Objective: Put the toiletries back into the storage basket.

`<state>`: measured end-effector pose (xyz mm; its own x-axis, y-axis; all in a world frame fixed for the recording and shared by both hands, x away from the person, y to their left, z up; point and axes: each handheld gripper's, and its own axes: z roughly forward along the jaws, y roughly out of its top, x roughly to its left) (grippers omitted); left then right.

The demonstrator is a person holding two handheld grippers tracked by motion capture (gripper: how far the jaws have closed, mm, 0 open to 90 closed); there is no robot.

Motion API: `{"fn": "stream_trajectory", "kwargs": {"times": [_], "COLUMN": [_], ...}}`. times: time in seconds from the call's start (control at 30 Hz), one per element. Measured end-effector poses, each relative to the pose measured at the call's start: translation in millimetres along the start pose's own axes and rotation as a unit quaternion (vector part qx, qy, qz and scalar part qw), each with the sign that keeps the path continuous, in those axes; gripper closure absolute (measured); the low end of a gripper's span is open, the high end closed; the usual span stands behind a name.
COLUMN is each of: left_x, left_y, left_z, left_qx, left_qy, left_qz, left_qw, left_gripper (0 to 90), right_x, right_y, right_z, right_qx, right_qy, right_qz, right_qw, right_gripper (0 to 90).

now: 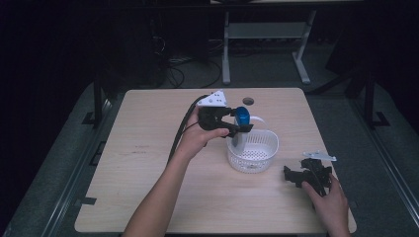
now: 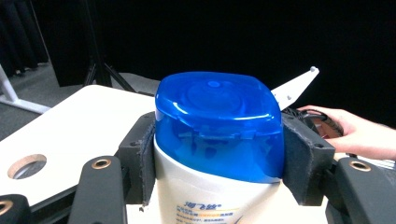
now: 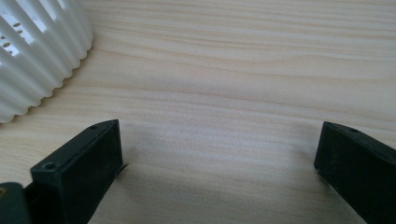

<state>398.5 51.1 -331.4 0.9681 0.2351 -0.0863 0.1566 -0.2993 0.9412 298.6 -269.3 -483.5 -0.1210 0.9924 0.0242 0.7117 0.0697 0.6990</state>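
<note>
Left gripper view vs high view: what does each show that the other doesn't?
Left gripper view alone: the pads pressed on the blue cap of the bottle, with print on its white body. High view alone: the white basket under the bottle, the whole table, and the right gripper resting open near the table's right edge. Both: the left gripper holding the bottle, the round hole in the tabletop, and the person's right hand.
</note>
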Motion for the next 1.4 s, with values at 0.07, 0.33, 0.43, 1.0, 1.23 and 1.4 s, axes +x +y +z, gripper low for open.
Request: {"fn": "stream_trajectory", "kwargs": {"times": [0.07, 0.33, 0.43, 1.0, 1.23, 1.4], "left_x": [0.3, 3.3, 4.3, 9.7, 9.4, 9.0], "left_y": [-3.0, -16.1, -21.0, -45.6, -51.7, -54.7], "left_z": [1.3, 5.8, 7.6, 16.2, 18.9, 19.4], "left_qx": [0.001, 0.006, 0.008, 0.022, 0.028, 0.028], "left_qy": [0.0, 0.003, 0.003, 0.008, 0.011, 0.011], "left_qz": [-0.002, -0.006, -0.01, -0.025, -0.023, -0.023], "left_qw": [1.0, 1.0, 0.9999, 0.9994, 0.9993, 0.9993], "left_gripper": [37.3, 37.3, 37.3, 37.3, 37.2, 37.2], "right_x": [0.0, 0.0, 0.0, 0.1, 0.1, 0.1], "right_y": [0.0, 0.0, 0.0, 0.0, 0.0, 0.0], "right_z": [0.0, 0.0, 0.0, 0.2, 0.2, 0.2], "right_qx": [0.0, 0.0, 0.0, 0.0, 0.0, 0.0], "right_qy": [0.0, 0.0, 0.0, 0.0, 0.0, 0.0], "right_qz": [0.0, 0.0, 0.0, 0.001, 0.0, 0.0], "right_qw": [1.0, 1.0, 1.0, 1.0, 1.0, 1.0], "right_gripper": [0.5, 0.5, 0.5, 0.5, 0.5, 0.5]}}
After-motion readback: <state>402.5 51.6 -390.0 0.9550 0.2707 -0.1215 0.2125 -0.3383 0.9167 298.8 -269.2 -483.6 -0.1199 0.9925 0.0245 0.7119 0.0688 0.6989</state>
